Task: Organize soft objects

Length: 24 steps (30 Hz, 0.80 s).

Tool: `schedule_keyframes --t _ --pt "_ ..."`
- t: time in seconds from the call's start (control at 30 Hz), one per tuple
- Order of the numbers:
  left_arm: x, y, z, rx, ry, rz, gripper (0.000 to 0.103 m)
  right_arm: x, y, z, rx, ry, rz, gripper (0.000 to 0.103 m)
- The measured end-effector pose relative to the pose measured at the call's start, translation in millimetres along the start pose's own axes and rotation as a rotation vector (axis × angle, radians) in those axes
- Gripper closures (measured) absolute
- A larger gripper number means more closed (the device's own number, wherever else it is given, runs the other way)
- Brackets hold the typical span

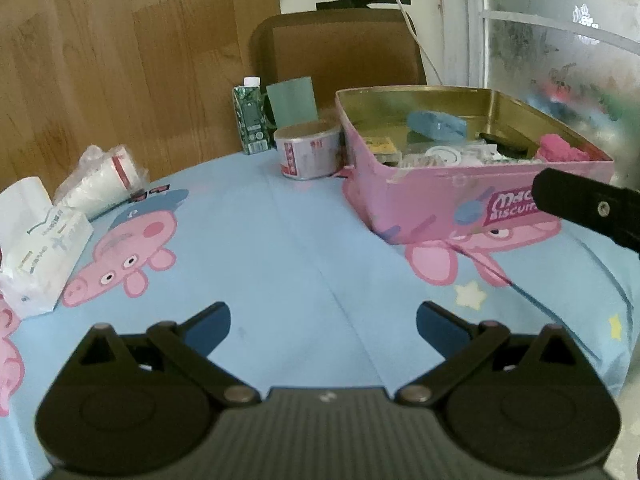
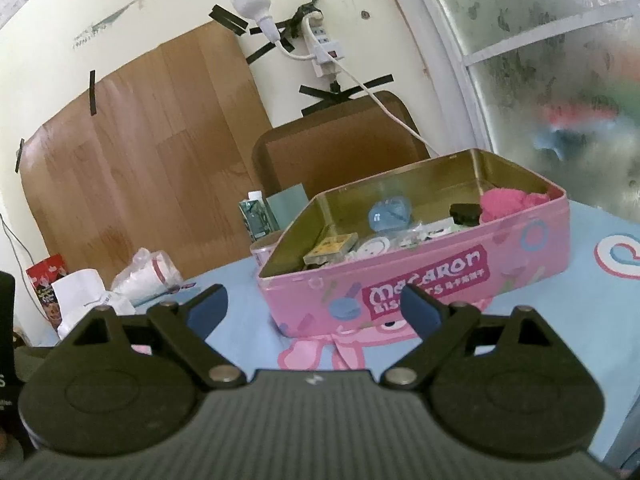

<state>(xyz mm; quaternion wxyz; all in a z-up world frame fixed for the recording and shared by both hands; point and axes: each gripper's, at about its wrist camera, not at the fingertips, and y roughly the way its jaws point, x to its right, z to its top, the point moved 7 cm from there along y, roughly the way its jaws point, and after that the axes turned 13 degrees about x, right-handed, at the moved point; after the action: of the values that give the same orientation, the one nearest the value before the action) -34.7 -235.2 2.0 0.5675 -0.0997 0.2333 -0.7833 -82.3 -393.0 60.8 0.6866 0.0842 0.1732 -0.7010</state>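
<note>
A pink biscuit tin [image 1: 424, 196] stands open on the blue cartoon tablecloth [image 1: 280, 248]. It holds a pink soft item [image 1: 560, 150], a blue soft item [image 1: 436, 124], a black object [image 1: 506, 142] and small packets. In the right wrist view the tin [image 2: 520, 256] shows the pink item [image 2: 504, 202] and the blue item [image 2: 388, 212]. My left gripper [image 1: 323, 326] is open and empty above bare cloth, left of the tin. My right gripper [image 2: 314, 308] is open and empty, in front of the tin; one of its fingers [image 1: 588, 206] crosses the left wrist view.
A tissue pack [image 1: 40, 240] and a bagged stack of cups [image 1: 104, 178] lie at the left. A round can [image 1: 308, 152], a green carton [image 1: 250, 120] and a teal card [image 1: 290, 100] stand behind. A brown chair back [image 1: 340, 48] is beyond the table.
</note>
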Motion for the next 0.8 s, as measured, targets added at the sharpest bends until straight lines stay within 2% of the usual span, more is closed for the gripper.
schedule_keyframes --t 0.8 --pt "-4 17 -16 -0.070 -0.024 -0.010 0.000 9 12 -14 -0.055 0.007 -0.023 0.008"
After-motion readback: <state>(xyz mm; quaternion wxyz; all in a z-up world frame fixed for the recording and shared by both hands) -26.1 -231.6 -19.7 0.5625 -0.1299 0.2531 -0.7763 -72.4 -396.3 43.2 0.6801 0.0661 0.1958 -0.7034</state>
